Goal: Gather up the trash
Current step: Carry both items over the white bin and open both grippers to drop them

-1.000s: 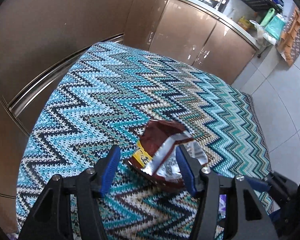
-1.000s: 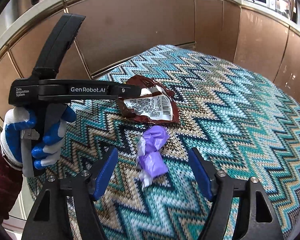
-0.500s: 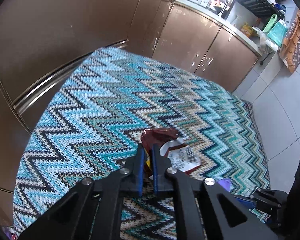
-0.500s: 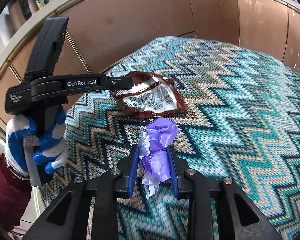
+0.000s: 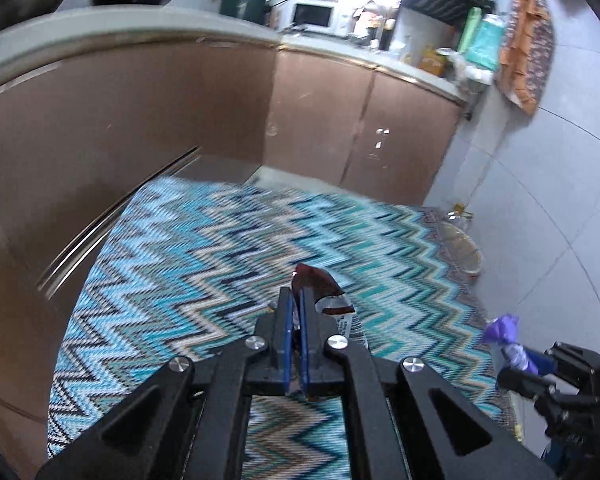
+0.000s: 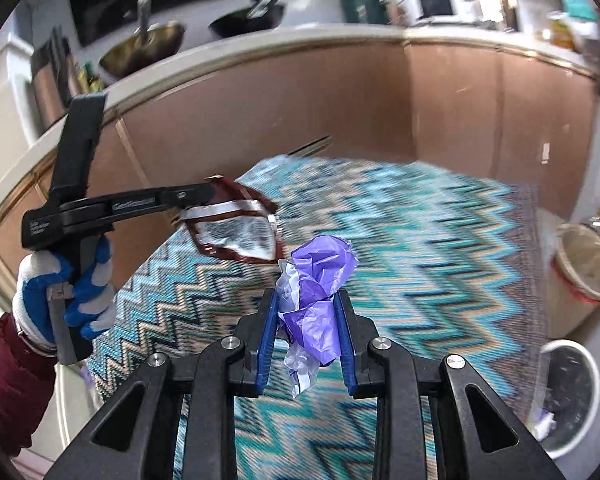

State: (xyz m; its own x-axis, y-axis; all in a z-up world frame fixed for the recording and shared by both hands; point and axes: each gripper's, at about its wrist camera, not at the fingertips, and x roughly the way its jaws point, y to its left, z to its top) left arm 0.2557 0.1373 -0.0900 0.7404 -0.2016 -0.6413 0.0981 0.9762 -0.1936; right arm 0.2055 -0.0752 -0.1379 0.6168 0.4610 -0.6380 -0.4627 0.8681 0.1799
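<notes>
My left gripper [image 5: 296, 300] is shut on a brown and silver snack wrapper [image 5: 324, 294] and holds it in the air above the zigzag rug [image 5: 204, 264]. The wrapper also shows in the right wrist view [image 6: 236, 228], hanging from the left gripper [image 6: 214, 192]. My right gripper [image 6: 307, 300] is shut on a crumpled purple plastic wrapper [image 6: 318, 280], lifted off the rug [image 6: 420, 240]. The purple wrapper also shows at the right edge of the left wrist view [image 5: 504, 334].
Brown kitchen cabinets [image 5: 180, 112] curve round the far side of the rug. A lined woven bin [image 6: 586, 260] and a white bin [image 6: 572, 392] stand on the grey tile floor to the right of the rug. The woven bin also shows in the left wrist view [image 5: 462, 248].
Both grippers closed on their pieces of trash and lifted them off the rug. The views have tilted up, so the counter and the bins have come into sight.
</notes>
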